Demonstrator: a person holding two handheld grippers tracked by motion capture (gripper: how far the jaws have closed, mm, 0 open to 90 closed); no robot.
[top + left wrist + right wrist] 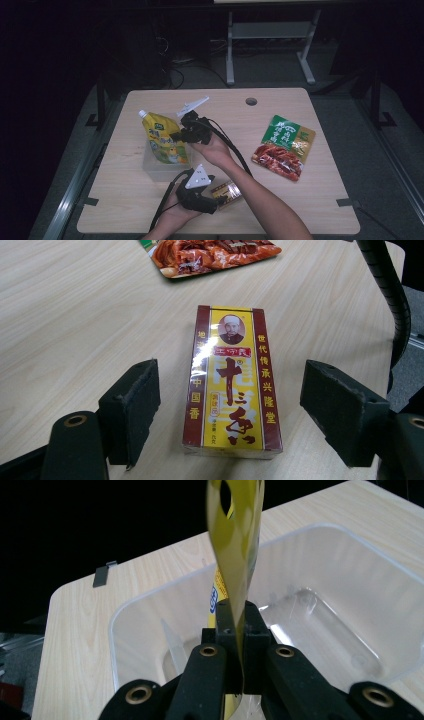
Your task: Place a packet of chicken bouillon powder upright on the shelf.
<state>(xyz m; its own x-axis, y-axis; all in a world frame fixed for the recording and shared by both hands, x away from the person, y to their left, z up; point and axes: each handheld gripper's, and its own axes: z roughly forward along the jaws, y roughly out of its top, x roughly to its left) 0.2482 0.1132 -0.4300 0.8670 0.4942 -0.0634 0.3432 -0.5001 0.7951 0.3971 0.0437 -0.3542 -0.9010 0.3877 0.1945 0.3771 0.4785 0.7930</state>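
Note:
A yellow spouted pouch (161, 138) hangs upright over a clear plastic tub (159, 171) left of the table's middle. My right gripper (178, 135) is shut on the pouch's side edge; in the right gripper view the thin yellow pouch (235, 535) rises from between the closed jaws (238, 625), with the tub (330, 600) below it. Near the front edge my left gripper (218, 196) is open around a red-and-yellow box (228, 191). The box (232, 385) lies flat on the wood between the two pads, with a gap on each side.
A green-and-red snack packet (284, 147) lies flat on the right half of the table, its edge (210, 255) beyond the box. The table has a round cable hole (251, 101) at the back. My right forearm (260, 195) crosses the front middle. Black cables (390, 295) trail from both grippers.

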